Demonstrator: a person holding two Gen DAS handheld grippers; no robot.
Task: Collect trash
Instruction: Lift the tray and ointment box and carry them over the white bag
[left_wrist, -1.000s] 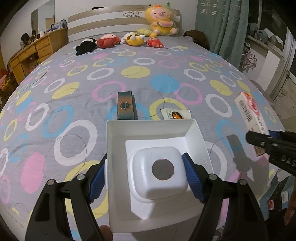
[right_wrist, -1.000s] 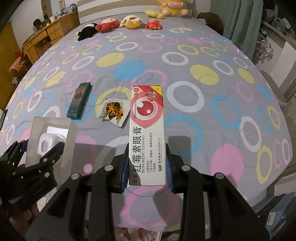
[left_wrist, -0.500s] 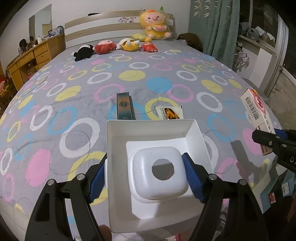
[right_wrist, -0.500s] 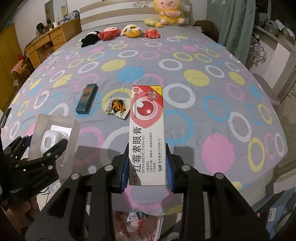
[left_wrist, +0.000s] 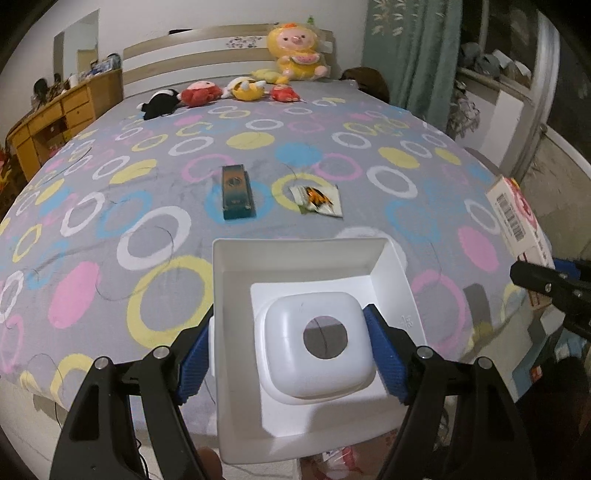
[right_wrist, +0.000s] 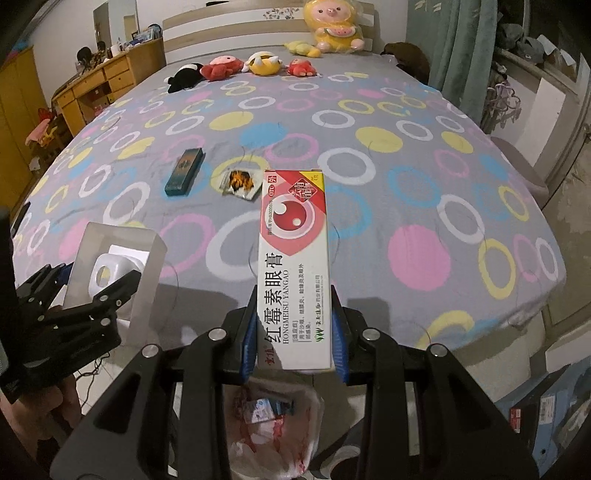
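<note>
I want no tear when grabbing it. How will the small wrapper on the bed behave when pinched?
The wrapper lies flat and crinkled on the bedspread, so it is probably thin, light and floppy. Its glossy film may slip, and pinching could catch the soft cloth underneath.

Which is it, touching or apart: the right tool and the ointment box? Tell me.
Touching. The right wrist view shows the right tool with both blue pads pressed against the long sides of the ointment box, which it holds clear of the bed.
</note>
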